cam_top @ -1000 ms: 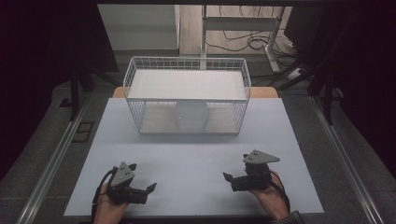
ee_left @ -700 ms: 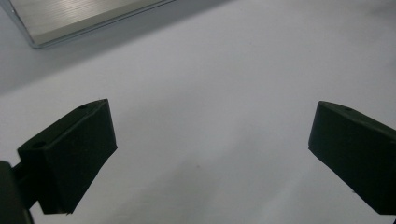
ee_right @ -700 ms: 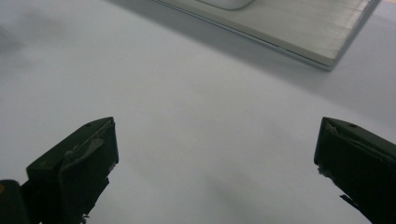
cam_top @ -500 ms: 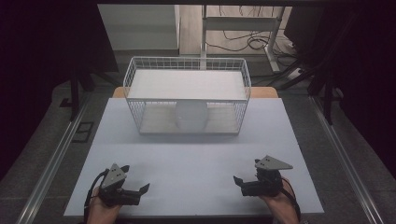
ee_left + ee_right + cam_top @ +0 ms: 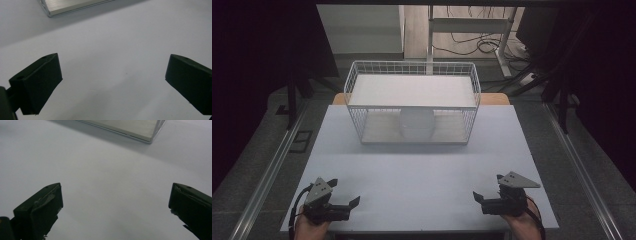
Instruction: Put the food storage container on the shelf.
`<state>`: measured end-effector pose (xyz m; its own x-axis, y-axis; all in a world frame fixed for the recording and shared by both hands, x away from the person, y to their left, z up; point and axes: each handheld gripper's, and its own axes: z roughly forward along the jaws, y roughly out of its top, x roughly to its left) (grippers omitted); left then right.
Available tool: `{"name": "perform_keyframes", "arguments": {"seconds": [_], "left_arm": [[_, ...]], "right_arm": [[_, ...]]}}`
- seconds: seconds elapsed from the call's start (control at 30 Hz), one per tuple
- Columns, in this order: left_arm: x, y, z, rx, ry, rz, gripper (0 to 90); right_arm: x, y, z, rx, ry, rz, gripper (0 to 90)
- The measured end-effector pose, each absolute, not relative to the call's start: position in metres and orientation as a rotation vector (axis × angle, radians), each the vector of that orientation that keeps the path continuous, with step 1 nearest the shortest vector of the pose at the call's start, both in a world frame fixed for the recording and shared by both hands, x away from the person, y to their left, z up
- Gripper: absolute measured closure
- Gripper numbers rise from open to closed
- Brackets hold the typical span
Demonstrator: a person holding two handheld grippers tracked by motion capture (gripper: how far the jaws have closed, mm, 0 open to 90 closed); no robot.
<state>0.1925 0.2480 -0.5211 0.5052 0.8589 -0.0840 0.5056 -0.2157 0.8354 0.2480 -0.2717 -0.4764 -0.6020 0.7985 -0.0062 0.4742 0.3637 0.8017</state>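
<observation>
Two tools sat low at the near edge of the surface point(image 5: 422, 170), each in a person's hand: the left tool point(image 5: 343, 206) at the near left corner and the right tool point(image 5: 486, 200) at the near right, both pointing inward toward each other. Both had their jaws spread wide with nothing between them (each tool's own view showed only bare pale surface in the gap). The surface was a plain white sheet, flanked by grey floor point(image 5: 257, 170) with metal rails, and the room behind was dark, with cables point(image 5: 482, 45) trailing past a white frame. Well apart from both tools, at the far middle of the surface, stood a white wire basket point(image 5: 412, 105), rectangular and open-meshed. Behind its front wall showed a rounded white object point(image 5: 416, 124), its form unclear.
</observation>
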Motion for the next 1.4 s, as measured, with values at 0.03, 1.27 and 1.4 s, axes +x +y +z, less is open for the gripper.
{"name": "perform_keyframes", "arguments": {"seconds": [0.03,1.27,1.4], "left_arm": [[0.192,0.248,-0.521,1.876,1.130,0.510,0.2],[0.174,0.296,-0.530,1.832,1.271,0.578,0.6],[0.175,0.297,-0.531,1.827,1.286,0.568,1.1]], "right_arm": [[0.248,-0.272,-0.476,1.110,2.235,1.117,0.0],[0.232,-0.333,-0.497,1.257,2.142,0.973,0.0],[0.233,-0.334,-0.502,1.276,2.171,0.926,0.0]]}}
